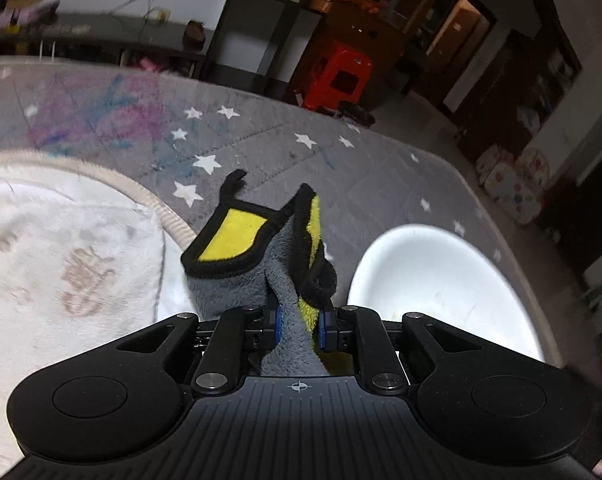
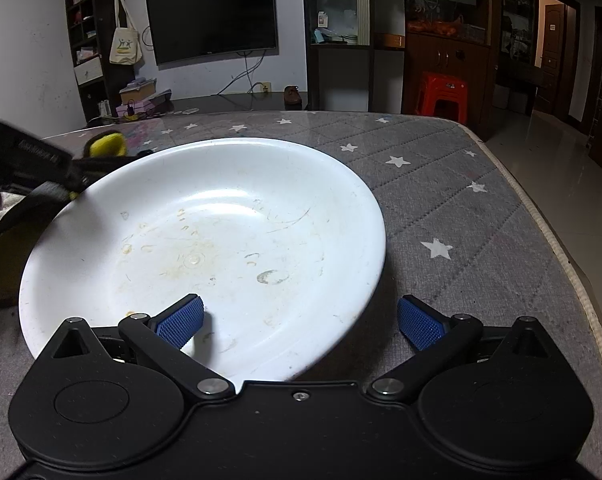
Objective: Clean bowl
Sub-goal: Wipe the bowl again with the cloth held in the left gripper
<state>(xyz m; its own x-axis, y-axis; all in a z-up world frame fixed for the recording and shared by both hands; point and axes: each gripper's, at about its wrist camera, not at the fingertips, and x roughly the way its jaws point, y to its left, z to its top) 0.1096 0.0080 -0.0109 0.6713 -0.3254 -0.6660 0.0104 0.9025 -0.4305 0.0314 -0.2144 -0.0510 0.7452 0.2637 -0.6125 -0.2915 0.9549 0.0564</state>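
A wide white bowl (image 2: 221,240) with yellowish stains and marks inside sits on the grey star-patterned mat (image 2: 461,208). My right gripper (image 2: 301,322) is open, its jaws straddling the bowl's near rim, one blue pad (image 2: 181,322) over the inside and the other outside. My left gripper (image 1: 299,326) is shut on a grey and yellow cloth (image 1: 257,256) with black trim, held above the mat to the left of the bowl (image 1: 441,292). In the right wrist view the left gripper (image 2: 25,160) shows blurred beside the bowl's left rim.
A white fluffy towel or mat (image 1: 61,256) with faint prints lies left of the cloth. The mat's right edge (image 2: 549,232) drops to a tiled floor. A red stool (image 2: 441,94), shelves and a wall TV (image 2: 213,16) stand beyond.
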